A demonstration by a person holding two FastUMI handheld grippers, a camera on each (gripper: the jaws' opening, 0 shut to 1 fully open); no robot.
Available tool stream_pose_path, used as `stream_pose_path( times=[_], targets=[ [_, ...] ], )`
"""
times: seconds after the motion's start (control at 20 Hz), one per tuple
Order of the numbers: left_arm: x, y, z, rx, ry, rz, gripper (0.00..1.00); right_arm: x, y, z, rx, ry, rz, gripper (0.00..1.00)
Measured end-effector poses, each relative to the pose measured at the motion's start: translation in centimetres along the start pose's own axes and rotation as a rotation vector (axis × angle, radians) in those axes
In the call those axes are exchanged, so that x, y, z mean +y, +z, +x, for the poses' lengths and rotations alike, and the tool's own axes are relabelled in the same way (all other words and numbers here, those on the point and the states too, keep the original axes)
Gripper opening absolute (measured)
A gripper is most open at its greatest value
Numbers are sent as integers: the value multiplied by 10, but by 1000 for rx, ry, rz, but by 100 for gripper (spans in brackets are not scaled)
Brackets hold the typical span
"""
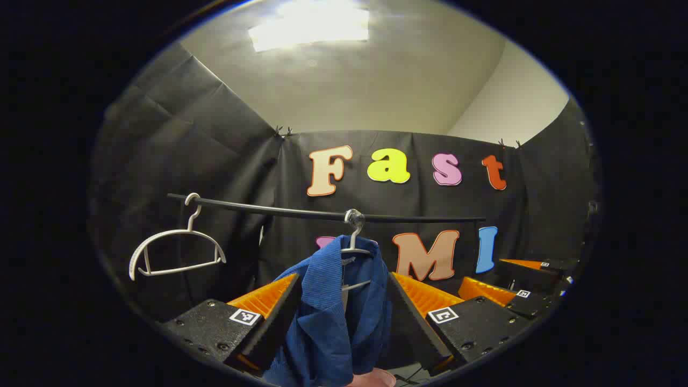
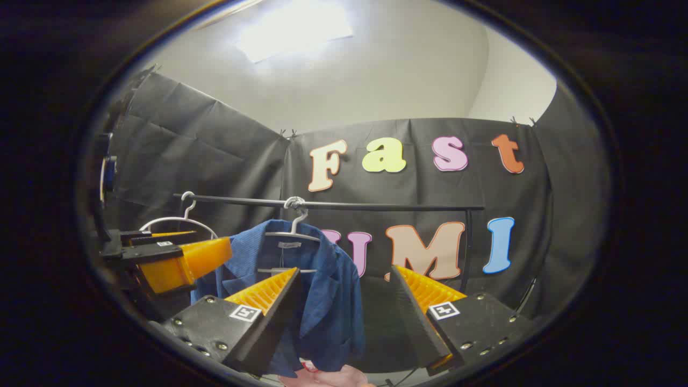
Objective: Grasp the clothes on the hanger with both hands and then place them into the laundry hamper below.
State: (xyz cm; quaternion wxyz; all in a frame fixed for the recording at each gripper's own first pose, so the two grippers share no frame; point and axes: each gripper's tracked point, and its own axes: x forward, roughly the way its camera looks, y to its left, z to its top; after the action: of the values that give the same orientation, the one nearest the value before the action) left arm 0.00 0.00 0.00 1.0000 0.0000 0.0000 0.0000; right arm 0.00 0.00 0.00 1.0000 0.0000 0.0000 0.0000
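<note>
Left gripper view: both claws [image 1: 344,301] [image 2: 344,301] spread, blue shirt [image 1: 333,322] hem cut off below, hanger [image 1: 352,250] half-hidden.

Matt blue cloth shirt [image 1: 333,312], ribbed fingers [image 1: 266,295]

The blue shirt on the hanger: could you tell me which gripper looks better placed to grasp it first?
Left, probably. In the left gripper view the blue shirt hangs between the open left gripper fingers. The right gripper, also open, has the shirt toward its left finger.
</note>
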Motion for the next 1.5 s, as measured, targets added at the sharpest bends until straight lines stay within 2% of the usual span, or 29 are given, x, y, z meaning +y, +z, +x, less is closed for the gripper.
stream_pose_path(
  times=[0.85, 1.5],
  targets=[
    [-4, -33, 13, 99, 53, 71, 97, -10, -6, 1, 14, 6, -36, 96],
    [14, -115, 32, 272, 183, 82, 98, -28, -12, -4, 42, -2, -88, 97]
  ],
)
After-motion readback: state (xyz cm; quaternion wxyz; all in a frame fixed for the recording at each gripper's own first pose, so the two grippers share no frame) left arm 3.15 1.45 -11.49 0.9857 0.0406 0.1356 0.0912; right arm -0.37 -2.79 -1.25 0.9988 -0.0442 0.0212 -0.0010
